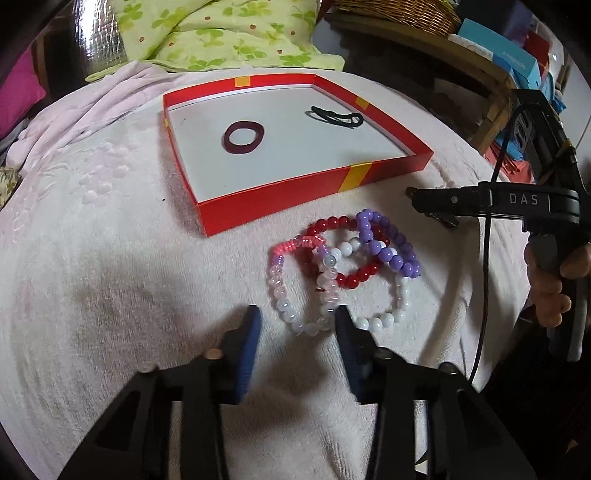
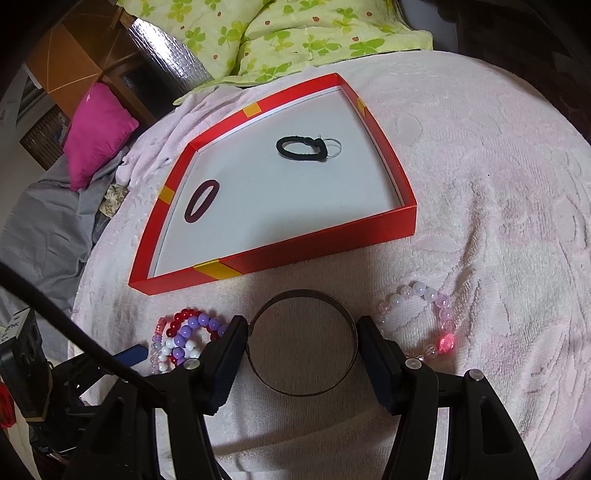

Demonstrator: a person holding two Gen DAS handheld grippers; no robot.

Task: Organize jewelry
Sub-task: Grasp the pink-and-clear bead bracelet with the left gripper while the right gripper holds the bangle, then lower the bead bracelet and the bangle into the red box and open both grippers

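Observation:
A red box lid (image 1: 280, 199) (image 2: 325, 245) lies on the pink towel, holding a dark maroon hair tie (image 1: 242, 137) (image 2: 201, 201) and a black hair tie (image 1: 336, 117) (image 2: 302, 148). A pile of bead bracelets, red (image 1: 354, 277), purple (image 1: 391, 251), white (image 1: 384, 317) and pink-clear (image 1: 284, 291), lies before my left gripper (image 1: 297, 321), which is open with the pink-clear loop's near end between its fingers. My right gripper (image 2: 301, 347) is around a thin metal bangle (image 2: 303, 291), its pads touching both sides. Another pink-clear bracelet (image 2: 424, 314) lies to its right.
A green patterned quilt (image 1: 221, 33) (image 2: 280, 33) lies behind the box. A magenta pillow (image 2: 98, 129) and grey cloth (image 2: 44, 236) are at the left. A wooden shelf with boxes (image 1: 509, 55) and a basket stands at the far right.

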